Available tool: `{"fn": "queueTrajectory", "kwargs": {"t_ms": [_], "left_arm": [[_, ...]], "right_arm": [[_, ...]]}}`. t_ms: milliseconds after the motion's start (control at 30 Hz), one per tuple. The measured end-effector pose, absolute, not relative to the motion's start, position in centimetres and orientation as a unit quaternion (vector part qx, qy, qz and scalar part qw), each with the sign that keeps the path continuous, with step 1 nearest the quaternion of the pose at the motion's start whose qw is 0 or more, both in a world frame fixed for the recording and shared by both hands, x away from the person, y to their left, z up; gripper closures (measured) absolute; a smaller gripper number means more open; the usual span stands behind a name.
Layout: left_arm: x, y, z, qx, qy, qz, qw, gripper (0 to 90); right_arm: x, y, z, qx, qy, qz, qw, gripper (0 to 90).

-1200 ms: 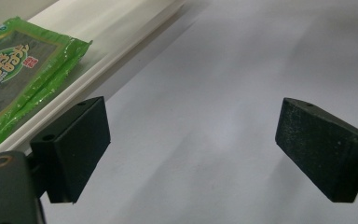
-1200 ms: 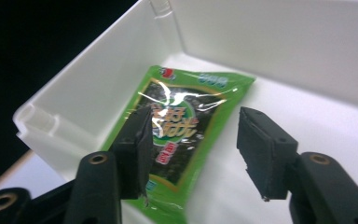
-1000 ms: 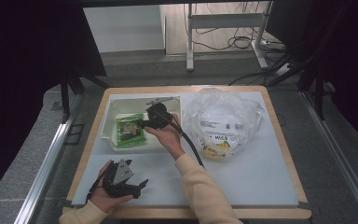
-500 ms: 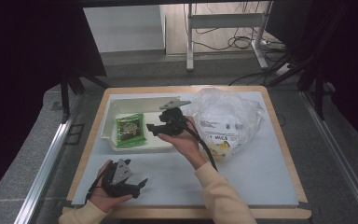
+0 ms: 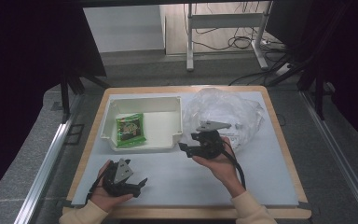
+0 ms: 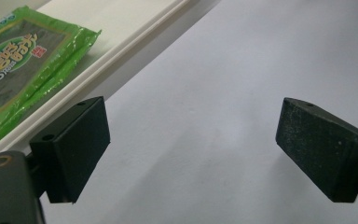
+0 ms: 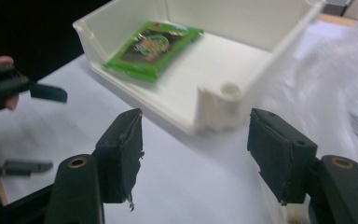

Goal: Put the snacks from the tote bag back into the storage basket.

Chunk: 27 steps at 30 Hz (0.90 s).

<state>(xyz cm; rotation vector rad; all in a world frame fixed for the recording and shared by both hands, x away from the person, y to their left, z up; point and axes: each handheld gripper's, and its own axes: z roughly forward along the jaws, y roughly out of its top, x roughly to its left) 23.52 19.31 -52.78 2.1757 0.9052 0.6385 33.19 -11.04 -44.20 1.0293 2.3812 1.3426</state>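
A green snack packet (image 5: 130,130) lies flat in the left half of a white open bin (image 5: 171,108). My right gripper (image 5: 185,149) hovers just off the bin's near right corner, open with nothing between its jaws. Its own view looks over that corner (image 7: 216,105) at the packet (image 7: 151,45); the right gripper (image 7: 193,149) is well short of it. My left gripper (image 5: 139,183) rests low over the white mat near the front edge, open and holding nothing. In its view the left gripper (image 6: 193,142) faces bare mat, with the packet (image 6: 21,63) at the upper left.
A crumpled clear plastic bag (image 5: 228,112) with printed packets inside lies right of the bin, behind my right hand. The bag (image 7: 340,79) blurs past the right jaw. The white mat (image 5: 261,182) covers a wood-edged board. The left gripper (image 7: 9,86) is at the far left.
My right gripper has drawn back from over the bin, moving right and toward the person. The green packet stays in the bin. The left gripper has hardly moved.
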Motion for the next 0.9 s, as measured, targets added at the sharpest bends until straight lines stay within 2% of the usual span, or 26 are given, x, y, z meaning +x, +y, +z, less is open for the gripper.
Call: {"fn": "queueTrajectory", "kwargs": {"t_ms": [467, 833, 900], "left_arm": [[23.7, 19.7, -53.0, 0.834, 0.359, 0.237, 0.344, 9.9], [23.6, 19.8, -53.0, 0.834, 0.359, 0.235, 0.347, 9.9], [23.6, 19.8, -53.0, 0.834, 0.358, 0.235, 0.348, 10.0]], "right_arm": [[29.9, -17.0, -45.9, 0.372, 0.81, 0.437, 0.117, 36.3], [29.7, -17.0, -46.5, 0.372, 0.81, 0.438, 0.116, 35.9], [29.5, -16.8, -46.4, 0.367, 0.806, 0.447, 0.128, 37.2]]}}
